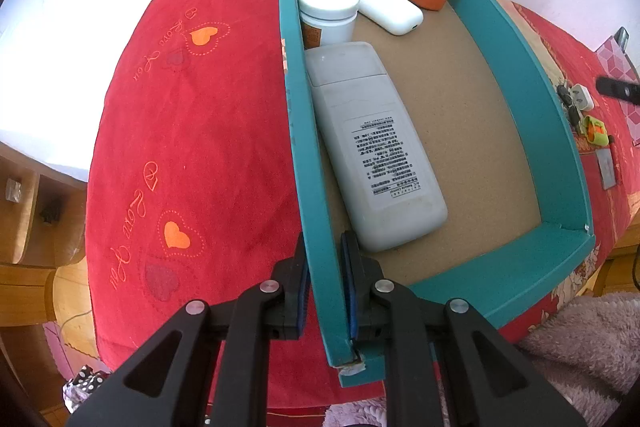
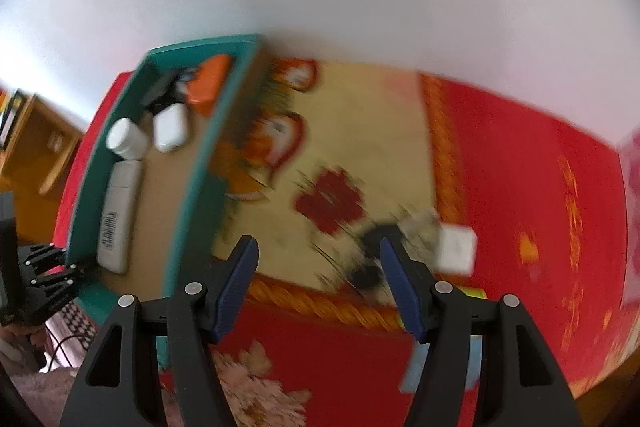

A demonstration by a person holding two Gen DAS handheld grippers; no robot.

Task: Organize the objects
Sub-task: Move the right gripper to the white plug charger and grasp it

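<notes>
My left gripper (image 1: 324, 283) is clamped on the near end of the teal box's (image 1: 532, 99) left wall, one pad on each side. Inside, a grey remote (image 1: 372, 147) lies along that wall, a white jar (image 1: 328, 7) beyond it. My right gripper (image 2: 318, 281) has its fingers apart, holding nothing, above the blurred cloth (image 2: 520, 167).

Left wrist cam: carried just behind left gripper (image 1: 324, 267), aimed steeply down along fingers, v. close over near-left wall of teal box (image 1: 304, 147); box interior seen ahead and to the right of the jaws, red cloth (image 1: 192, 147) to the left.

Right wrist cam: set behind right gripper (image 2: 316, 259), also tilted down, higher and farther off; view blurred. Box seen ahead-left of fingers.

Shared by both: box w/ contents, cloth, white wall beyond.
</notes>
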